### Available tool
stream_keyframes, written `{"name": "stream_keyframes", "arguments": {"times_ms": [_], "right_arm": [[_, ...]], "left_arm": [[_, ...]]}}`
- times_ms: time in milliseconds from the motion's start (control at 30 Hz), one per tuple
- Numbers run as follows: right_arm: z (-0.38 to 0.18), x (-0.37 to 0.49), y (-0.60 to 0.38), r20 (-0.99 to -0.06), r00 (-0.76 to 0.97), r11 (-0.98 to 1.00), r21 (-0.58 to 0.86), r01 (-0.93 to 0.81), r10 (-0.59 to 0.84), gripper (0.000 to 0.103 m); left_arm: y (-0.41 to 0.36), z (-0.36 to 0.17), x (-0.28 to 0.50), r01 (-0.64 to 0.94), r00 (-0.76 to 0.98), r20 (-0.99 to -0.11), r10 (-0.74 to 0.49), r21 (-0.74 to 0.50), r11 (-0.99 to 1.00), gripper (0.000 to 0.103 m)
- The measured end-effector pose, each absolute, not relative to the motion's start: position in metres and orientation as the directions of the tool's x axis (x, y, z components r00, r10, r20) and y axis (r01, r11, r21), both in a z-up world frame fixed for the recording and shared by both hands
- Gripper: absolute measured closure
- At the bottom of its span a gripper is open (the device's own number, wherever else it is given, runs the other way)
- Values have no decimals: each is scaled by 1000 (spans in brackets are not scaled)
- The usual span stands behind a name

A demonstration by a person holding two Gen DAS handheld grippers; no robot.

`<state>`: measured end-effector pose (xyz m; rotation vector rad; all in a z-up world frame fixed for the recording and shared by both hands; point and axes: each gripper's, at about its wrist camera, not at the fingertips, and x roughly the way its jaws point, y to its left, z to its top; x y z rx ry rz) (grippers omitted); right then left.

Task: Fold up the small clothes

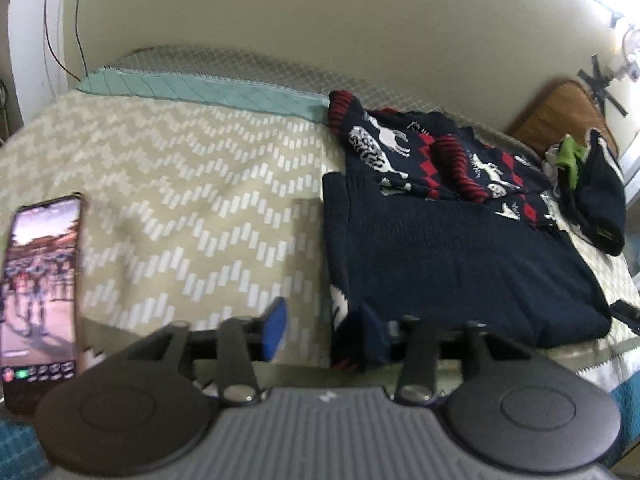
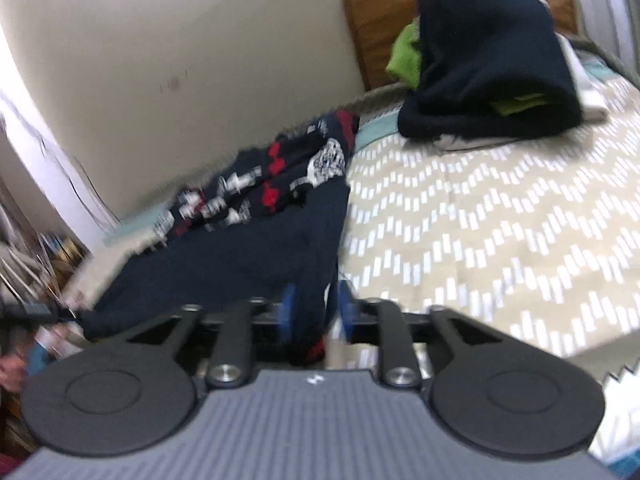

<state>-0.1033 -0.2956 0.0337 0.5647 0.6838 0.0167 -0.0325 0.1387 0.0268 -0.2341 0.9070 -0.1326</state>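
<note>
Navy knitted sweater with red-white animal pattern (image 1: 460, 256) on the zigzag-patterned beige bed cover (image 1: 180, 200): right gripper (image 2: 316, 312) apparently clenched on its near hem, left gripper (image 1: 328, 332) released beside it.

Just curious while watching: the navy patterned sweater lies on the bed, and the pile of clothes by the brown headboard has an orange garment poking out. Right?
Nearly. The garment poking out of the pile is green, not orange, as the right wrist view shows. The navy patterned sweater does lie on the bed.

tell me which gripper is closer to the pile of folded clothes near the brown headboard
Right. The right gripper sits at the sweater's edge on the side facing the folded pile; the left gripper is at the sweater's opposite edge, farther from it.
</note>
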Motion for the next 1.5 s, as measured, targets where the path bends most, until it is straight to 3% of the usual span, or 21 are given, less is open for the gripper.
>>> {"name": "stream_keyframes", "arguments": {"times_ms": [200, 267, 367, 633, 733, 767, 800, 867, 900, 933, 1267, 1500], "right_arm": [[19, -124, -326, -571, 720, 620, 744, 250, 394, 52], [13, -123, -323, -584, 699, 592, 755, 281, 413, 52], [11, -115, -311, -597, 679, 588, 754, 293, 427, 52], [9, -86, -293, -628, 692, 586, 727, 357, 357, 51], [7, -78, -293, -622, 712, 581, 726, 367, 328, 50], [7, -76, -293, -621, 718, 585, 722, 369, 314, 50], [6, -75, -293, -619, 724, 589, 719, 368, 304, 50], [6, -72, -292, -621, 726, 622, 701, 348, 294, 55], [6, -70, -289, -641, 713, 653, 674, 346, 285, 73], [4, -68, -288, -651, 701, 663, 665, 343, 291, 81], [56, -91, -296, -580, 769, 750, 627, 211, 269, 86], [48, -96, -303, -604, 742, 761, 616, 202, 292, 86]], "left_arm": [[145, 24, -66, 29, 577, -708, -407, -480, 877, 47], [139, 17, -68, 18, 572, -679, -461, -552, 834, 46], [136, 3, -58, -35, 570, -642, -512, -641, 766, 33], [146, -18, -29, -131, 638, -563, -526, -752, 646, 32], [152, -21, -23, -149, 666, -537, -518, -776, 613, 40], [153, -23, -22, -166, 669, -553, -496, -762, 626, 61], [153, -25, -20, -191, 661, -588, -466, -733, 653, 90], [158, -32, -19, -191, 655, -587, -476, -738, 647, 91], [159, -32, -19, -186, 652, -584, -484, -742, 645, 91], [159, -31, -20, -179, 650, -587, -483, -736, 653, 91], [162, 38, -63, -25, 713, -516, -474, -694, 719, 93], [155, 47, -113, -19, 668, -593, -451, -619, 785, 93]]}}
